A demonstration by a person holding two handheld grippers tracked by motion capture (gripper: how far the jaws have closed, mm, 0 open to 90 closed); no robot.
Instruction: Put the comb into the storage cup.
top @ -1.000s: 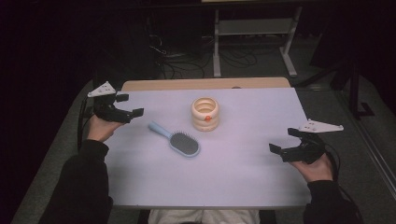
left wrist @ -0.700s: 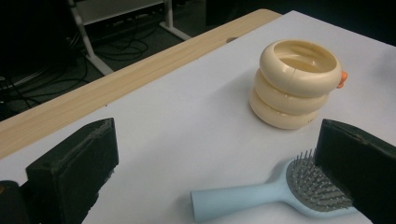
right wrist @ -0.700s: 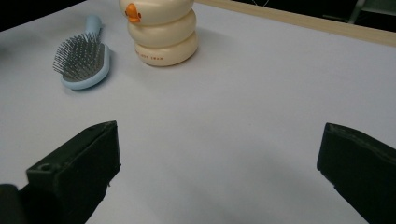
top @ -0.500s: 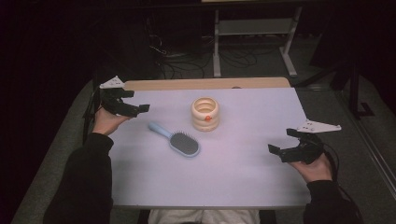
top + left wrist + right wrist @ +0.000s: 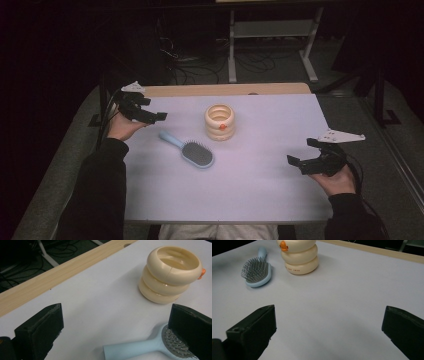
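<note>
While both grippers stand wide apart and hold nothing, the left gripper (image 5: 150, 113) hovers at the upper left of the high view, near the handle of the light-blue plastic hairbrush (image 5: 189, 150) at centre. Just upper right of it stands a cream ringed duck-shaped cup (image 5: 220, 121). The right gripper (image 5: 306, 159) hangs at lower right, well apart.

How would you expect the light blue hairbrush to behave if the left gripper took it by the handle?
The hairbrush looks like rigid plastic, so it probably stays stiff. Its smooth, narrow handle might slip or twist between the pads, since the wider bristle head probably outweighs it. Lying flat, bristles up, it seems unlikely to roll.
</note>
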